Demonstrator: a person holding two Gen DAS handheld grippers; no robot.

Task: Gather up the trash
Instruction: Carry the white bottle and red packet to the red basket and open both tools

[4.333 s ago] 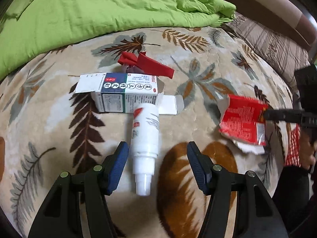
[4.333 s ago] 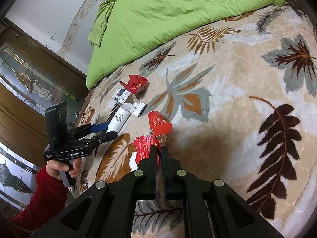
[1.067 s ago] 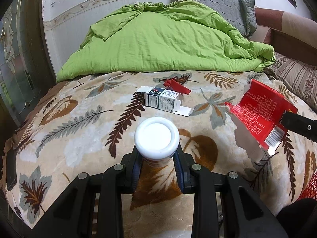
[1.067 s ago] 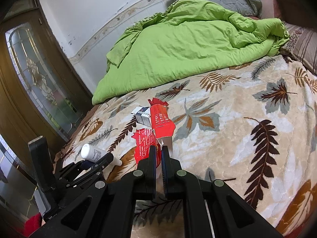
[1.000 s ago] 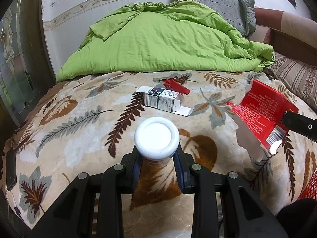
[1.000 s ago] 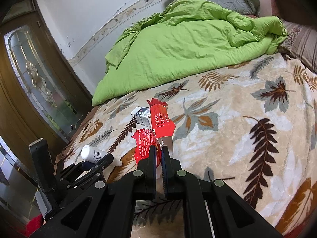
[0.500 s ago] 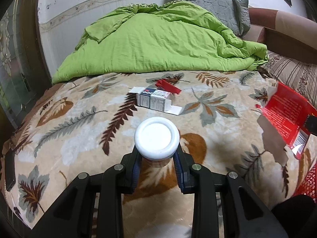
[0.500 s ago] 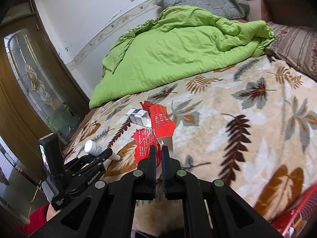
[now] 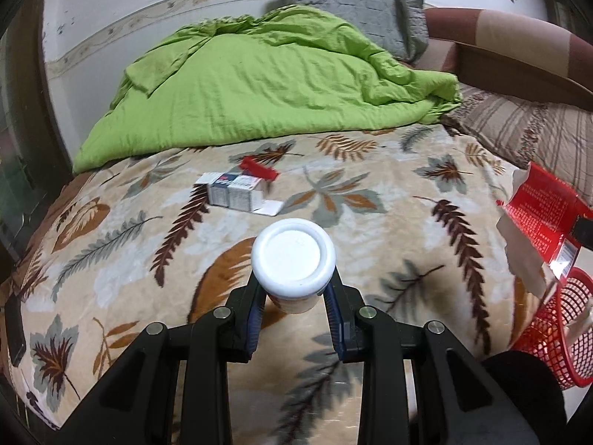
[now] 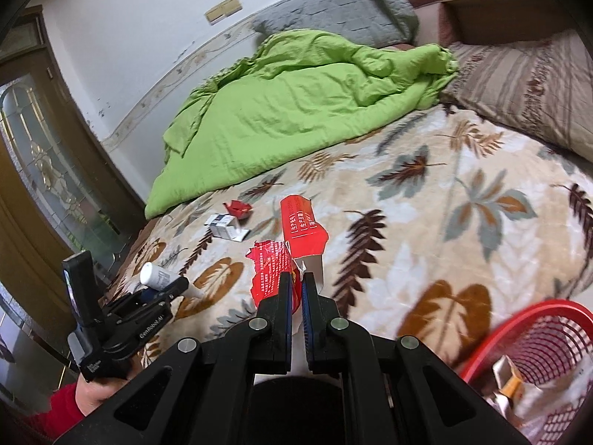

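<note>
- Your left gripper (image 9: 292,319) has its fingers clamped on the white bottle (image 9: 293,257), held above the near part of the bed (image 9: 389,222); it is gripped low on a round body, so a tilt could let it slip out.
- Your right gripper (image 10: 295,289) pinches the torn red carton (image 10: 292,244) by a thin flap, which may tear.
- The red mesh basket (image 10: 533,337) sits near right, off the bed's edge; release early and the trash misses it.

The red plastic mesh basket (image 10: 533,337) was cut off at the right-wrist view's five o'clock edge. Print on the small white-and-blue cardboard box (image 9: 234,190) was too blurred to read. The white plastic bottle (image 9: 293,259) hid its own body behind its round end.
</note>
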